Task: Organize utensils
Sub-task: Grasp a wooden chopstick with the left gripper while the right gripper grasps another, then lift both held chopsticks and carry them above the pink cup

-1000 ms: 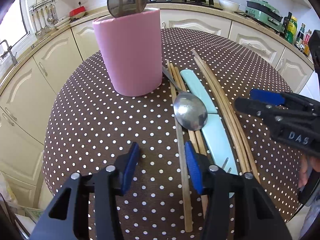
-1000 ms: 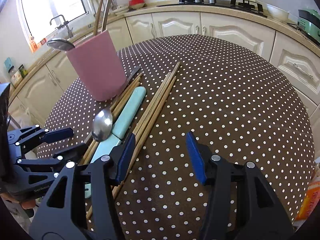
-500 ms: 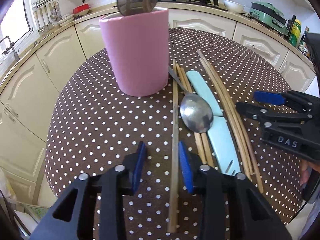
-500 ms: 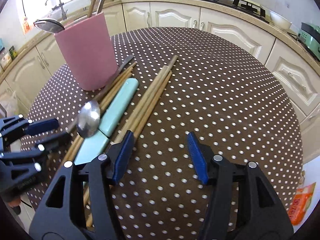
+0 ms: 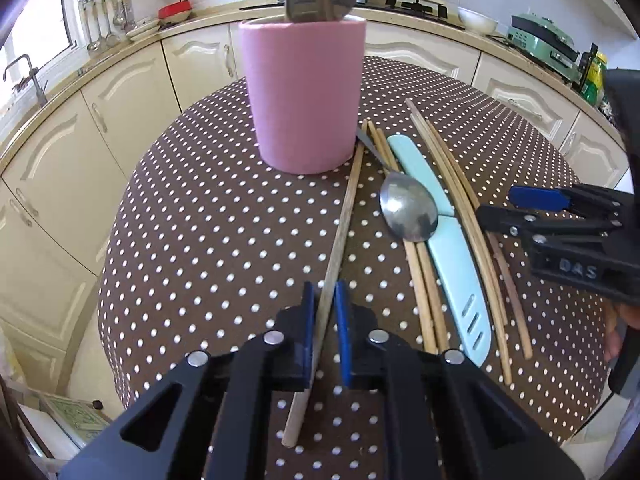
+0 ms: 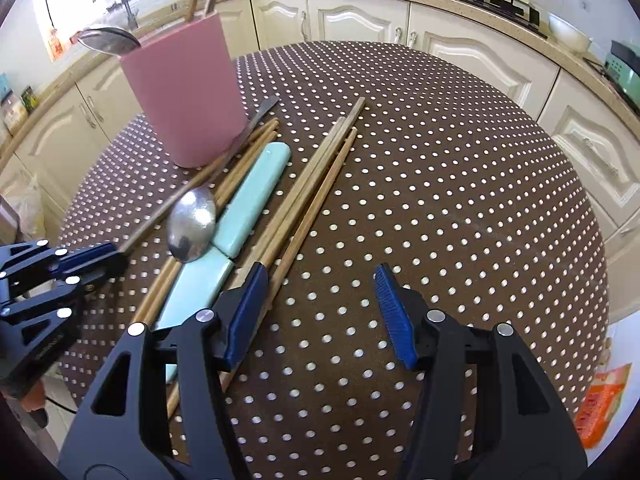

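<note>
A pink holder with spoons and chopsticks in it stands on the dotted brown table. To its right lie a steel spoon, a light-blue knife and several chopsticks. My left gripper is closing, its blue pads pinching a single chopstick near its close end. My right gripper hangs open just right of the chopstick bundle, nothing between its fingers.
Cream cabinets and a counter curve round the far side of the table, with a hob and a green appliance on the counter. An orange packet lies off the table's right edge. The table's right half is bare cloth.
My left gripper's jaws have narrowed from wide apart onto the single chopstick, whose near end has swung left, away from the spoon. The right gripper has hardly moved and stays open.
</note>
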`<state>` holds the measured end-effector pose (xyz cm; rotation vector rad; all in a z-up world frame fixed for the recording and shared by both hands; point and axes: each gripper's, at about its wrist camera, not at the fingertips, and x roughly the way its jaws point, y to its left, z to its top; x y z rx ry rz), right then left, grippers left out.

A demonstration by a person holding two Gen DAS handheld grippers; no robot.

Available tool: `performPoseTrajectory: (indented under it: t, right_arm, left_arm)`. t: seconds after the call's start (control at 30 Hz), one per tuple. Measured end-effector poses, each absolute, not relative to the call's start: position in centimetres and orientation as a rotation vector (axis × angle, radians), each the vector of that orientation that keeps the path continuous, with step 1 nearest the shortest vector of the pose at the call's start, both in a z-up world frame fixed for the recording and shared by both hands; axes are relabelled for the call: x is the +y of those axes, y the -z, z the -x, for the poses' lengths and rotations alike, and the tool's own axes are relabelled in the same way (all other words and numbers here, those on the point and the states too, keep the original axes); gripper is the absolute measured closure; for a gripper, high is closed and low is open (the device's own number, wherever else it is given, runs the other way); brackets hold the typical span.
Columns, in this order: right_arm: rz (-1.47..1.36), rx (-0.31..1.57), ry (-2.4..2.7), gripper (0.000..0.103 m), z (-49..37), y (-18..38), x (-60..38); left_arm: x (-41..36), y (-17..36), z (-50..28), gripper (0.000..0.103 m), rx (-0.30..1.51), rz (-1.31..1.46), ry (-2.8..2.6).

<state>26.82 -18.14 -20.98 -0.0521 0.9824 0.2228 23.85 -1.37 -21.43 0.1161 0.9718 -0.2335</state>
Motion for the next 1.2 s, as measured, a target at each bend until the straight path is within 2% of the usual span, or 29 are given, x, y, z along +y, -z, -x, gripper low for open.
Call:
performPoseTrajectory:
  t: [0.23, 0.3, 0.37, 0.4, 0.47, 0.63, 0.87, 1.03, 1.1, 1.17, 1.2]
  right_arm:
    - [0.106, 1.033, -0.203, 0.046, -29.8, 21.4, -17.7]
    - [0.101, 1.058, -0.206, 0.052, -31.1, 21.3, -18.1]
    - [0.098, 1.079, -0.199, 0.07, -32.5, 21.3, -18.9]
    - [0.1, 1.087, -0.199, 0.073, -32.9, 21.2, -19.1]
    - [0.097, 1.102, -0.208, 0.085, -33.1, 21.2, -19.7]
    - [0.085, 1.127, -0.26, 0.095, -31.6, 21.3, -21.5]
    - [0.133, 1.189, -0.334, 0.095, -28.1, 20.9, -23.0]
    - [0.101, 1.174, -0.268, 0.094, -29.1, 20.7, -23.6]
    - [0.094, 1.173, -0.26, 0.089, -30.1, 20.7, -23.3]
    - [0.108, 1.174, -0.24, 0.069, -31.3, 20.7, -23.1]
    - [0.117, 1.171, -0.23, 0.064, -31.8, 20.7, -22.9]
  left_arm:
    - [-2.6, 21.3, -26.6, 0.092, 1.004, -0.154, 0.249]
    - [-3.1, 21.2, -28.1, 0.092, 1.02, -0.16, 0.27]
    - [-3.6, 21.2, -29.2, 0.092, 1.027, -0.174, 0.284]
    - [-3.6, 21.1, -29.6, 0.092, 1.031, -0.171, 0.287]
    - [-3.6, 21.0, -29.7, 0.094, 1.036, -0.162, 0.293]
    - [-1.7, 21.0, -27.0, 0.095, 1.03, -0.123, 0.302]
    - [0.5, 20.8, -22.8, 0.095, 1.08, -0.107, 0.298]
    - [-1.0, 20.6, -25.3, 0.094, 1.116, -0.132, 0.282]
    - [-1.5, 20.7, -26.5, 0.093, 1.129, -0.156, 0.278]
    - [-2.1, 20.4, -27.6, 0.088, 1.142, -0.166, 0.276]
    - [-2.4, 20.3, -28.0, 0.087, 1.143, -0.174, 0.274]
